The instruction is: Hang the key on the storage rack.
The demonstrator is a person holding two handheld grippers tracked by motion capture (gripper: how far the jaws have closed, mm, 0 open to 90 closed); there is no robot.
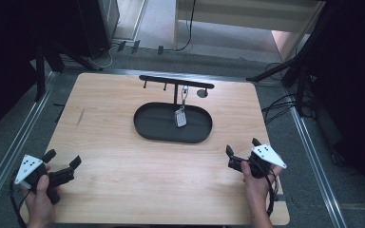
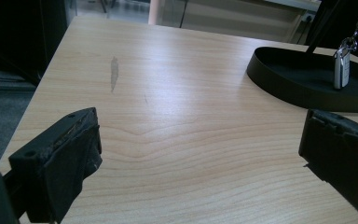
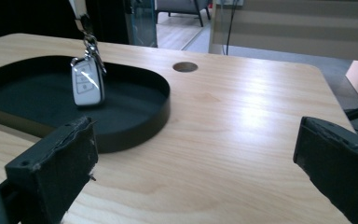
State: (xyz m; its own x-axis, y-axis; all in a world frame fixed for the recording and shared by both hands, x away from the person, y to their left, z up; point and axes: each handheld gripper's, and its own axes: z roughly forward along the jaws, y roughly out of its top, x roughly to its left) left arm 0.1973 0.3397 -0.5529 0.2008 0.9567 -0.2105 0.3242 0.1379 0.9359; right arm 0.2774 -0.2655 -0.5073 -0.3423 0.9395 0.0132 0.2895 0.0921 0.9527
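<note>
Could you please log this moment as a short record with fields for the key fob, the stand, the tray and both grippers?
key fob: white, hanging by its clip from the stand's bar, over the tray
stand: black T-shaped hook bar, rising from the tray's far edge
tray: black oval, mid-table
left gripper: open, holding nothing, near corner of the table
right gripper: open, holding nothing, near the tray's right end
table: light wood

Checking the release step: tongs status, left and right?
Left tongs: open, holding nothing, over the table.
Right tongs: open, holding nothing; the key fob hangs from the rack.
</note>
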